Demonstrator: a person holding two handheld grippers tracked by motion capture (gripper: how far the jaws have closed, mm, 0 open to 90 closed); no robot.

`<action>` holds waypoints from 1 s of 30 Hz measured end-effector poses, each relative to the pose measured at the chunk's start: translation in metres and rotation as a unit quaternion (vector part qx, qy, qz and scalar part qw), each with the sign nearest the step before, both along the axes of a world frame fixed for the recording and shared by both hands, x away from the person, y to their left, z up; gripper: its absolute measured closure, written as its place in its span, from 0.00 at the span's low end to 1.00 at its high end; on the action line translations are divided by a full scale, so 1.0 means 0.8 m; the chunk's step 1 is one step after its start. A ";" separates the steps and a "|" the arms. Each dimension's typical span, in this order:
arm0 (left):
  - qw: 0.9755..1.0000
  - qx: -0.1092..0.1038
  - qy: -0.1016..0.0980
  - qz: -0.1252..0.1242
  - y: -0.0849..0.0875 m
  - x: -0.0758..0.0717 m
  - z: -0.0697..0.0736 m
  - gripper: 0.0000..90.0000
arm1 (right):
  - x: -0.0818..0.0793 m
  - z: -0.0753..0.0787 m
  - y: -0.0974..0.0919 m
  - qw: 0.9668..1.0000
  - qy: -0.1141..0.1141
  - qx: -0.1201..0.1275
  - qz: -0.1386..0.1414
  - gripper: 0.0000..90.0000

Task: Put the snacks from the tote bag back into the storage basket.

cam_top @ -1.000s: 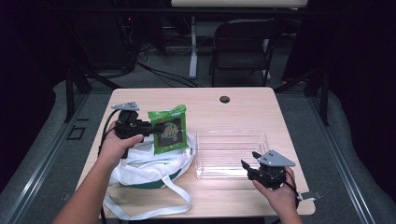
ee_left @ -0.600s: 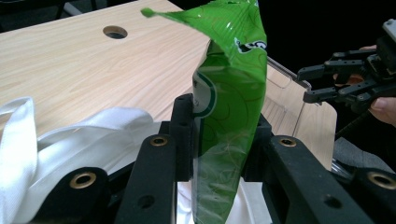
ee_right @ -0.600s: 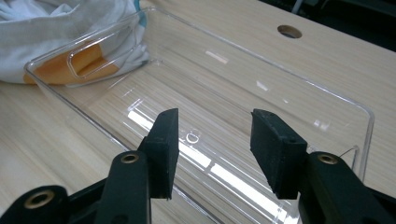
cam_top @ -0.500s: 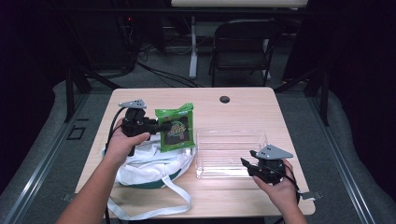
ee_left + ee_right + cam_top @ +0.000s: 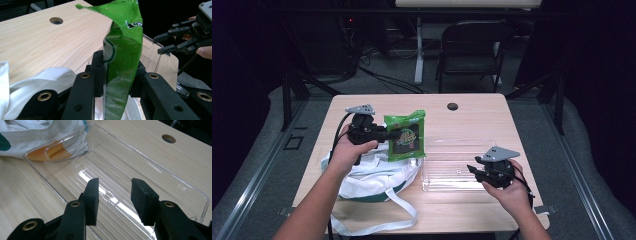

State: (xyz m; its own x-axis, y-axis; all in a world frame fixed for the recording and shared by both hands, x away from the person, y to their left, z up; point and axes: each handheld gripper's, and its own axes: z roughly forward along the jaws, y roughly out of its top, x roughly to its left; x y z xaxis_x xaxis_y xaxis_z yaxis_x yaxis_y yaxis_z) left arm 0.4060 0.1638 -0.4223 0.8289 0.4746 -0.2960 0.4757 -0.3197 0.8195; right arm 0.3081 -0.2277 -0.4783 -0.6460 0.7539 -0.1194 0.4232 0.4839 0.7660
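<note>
Green and glossy, the snack bag (image 5: 405, 135) hangs clamped in the left gripper (image 5: 382, 134) just above the white cloth bag (image 5: 372, 172) beside the clear tray (image 5: 457, 165), over whose near end the right gripper (image 5: 474, 171) has been narrowing its empty jaws.

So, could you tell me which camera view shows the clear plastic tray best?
The right gripper view: the clear tray spreads across it, with ribbed floor and rim plain. The high view gives its faint whole outline; the left gripper view catches just a corner.
</note>
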 end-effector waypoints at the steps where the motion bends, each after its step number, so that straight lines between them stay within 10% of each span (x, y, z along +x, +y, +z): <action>1: 1.000 -0.001 0.000 -0.001 -0.001 0.000 0.000 0.81 | 0.002 0.001 0.001 1.000 0.000 -0.001 0.001 0.65; 18: 1.000 0.002 -0.005 -0.021 -0.020 -0.002 0.005 0.81 | 0.025 0.036 0.007 0.997 0.026 -0.033 0.057 0.65; 30: 0.999 0.003 -0.007 -0.036 -0.038 -0.002 0.004 0.81 | 0.043 0.090 0.021 0.989 0.015 -0.078 0.123 0.63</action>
